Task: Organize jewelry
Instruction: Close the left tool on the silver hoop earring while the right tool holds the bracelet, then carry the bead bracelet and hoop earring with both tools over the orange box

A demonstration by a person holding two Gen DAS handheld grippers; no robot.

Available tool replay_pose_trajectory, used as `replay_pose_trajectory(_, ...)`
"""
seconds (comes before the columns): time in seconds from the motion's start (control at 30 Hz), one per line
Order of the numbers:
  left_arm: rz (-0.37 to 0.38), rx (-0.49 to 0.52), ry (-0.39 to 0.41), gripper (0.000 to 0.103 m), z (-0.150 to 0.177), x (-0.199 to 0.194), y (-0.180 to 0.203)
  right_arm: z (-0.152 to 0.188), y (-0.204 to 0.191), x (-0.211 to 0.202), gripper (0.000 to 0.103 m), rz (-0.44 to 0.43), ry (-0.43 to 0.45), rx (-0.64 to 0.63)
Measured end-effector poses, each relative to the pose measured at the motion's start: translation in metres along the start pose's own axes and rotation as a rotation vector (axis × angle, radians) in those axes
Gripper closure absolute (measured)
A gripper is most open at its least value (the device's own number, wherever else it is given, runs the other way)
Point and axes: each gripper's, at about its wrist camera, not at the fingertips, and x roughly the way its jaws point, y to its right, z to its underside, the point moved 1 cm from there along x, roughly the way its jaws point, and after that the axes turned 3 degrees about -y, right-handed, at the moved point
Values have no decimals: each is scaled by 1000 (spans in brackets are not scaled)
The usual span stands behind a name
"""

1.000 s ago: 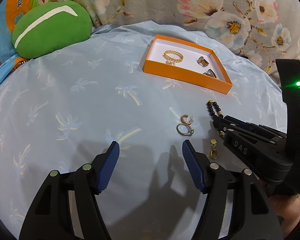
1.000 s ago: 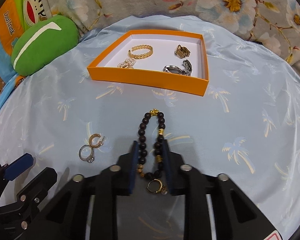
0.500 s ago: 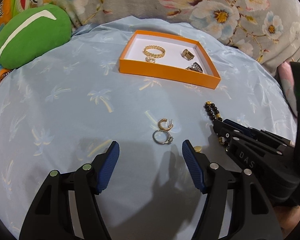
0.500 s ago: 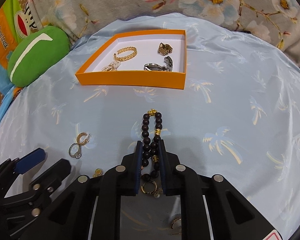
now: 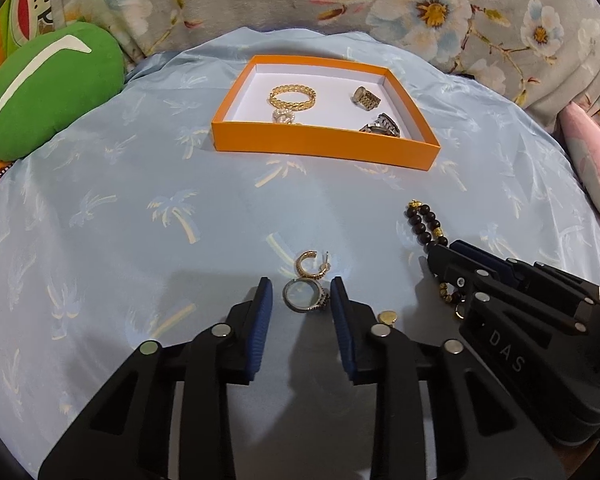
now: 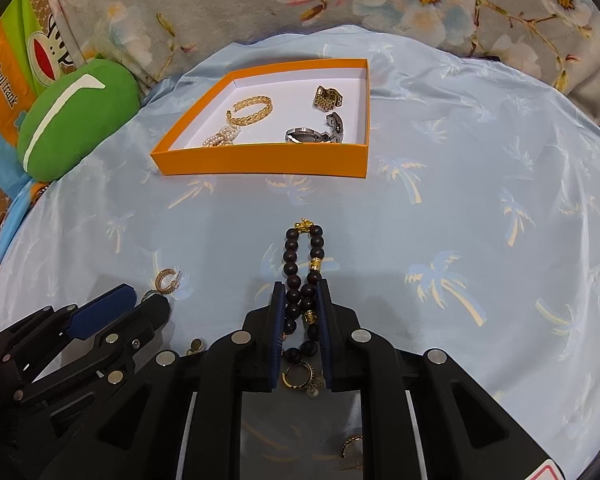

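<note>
Silver ring between closing pads, dark beads clenched on the right.

The silver ring (image 5: 305,295) lies flat on the blue bedspread (image 5: 140,208); the left gripper (image 5: 301,307) is closing around it, pads not yet touching, and should centre to pinch only the band. A gold hoop earring (image 5: 311,264) touches it at 12 o'clock and could snag. The right gripper (image 6: 300,320) grasps the beaded bracelet (image 6: 300,264). The orange box (image 5: 324,146) waits farther at 12 o'clock.

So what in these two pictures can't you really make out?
- Pearl piece in the orange box: left view, the front wall hides part of it.
- Gold stud: left view, the left hand-held gripper, closing around the silver ring, covers its lower end.
- Bead bracelet: right view, its near end is hidden in the right hand-held gripper.
</note>
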Motion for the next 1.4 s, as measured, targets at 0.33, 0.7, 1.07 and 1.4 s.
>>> replay_pose_trajectory(0.33,52,-18,4,97,4,-5,-3,0,1,-4,96,-7,17,-6)
replay_pose_trajectory(0.7,82,-53,22,98,13,-17,-12,0,4,-10,96,-15,35,9)
replay_pose_trajectory(1.07,109,-103,46,98,19,-36,-24,-3,8,-25,96,-36,77,18)
replay_pose_trajectory(1.4,114,-111,54,98,11,-49,-33,-24,7,-56,96,-36,147,-14)
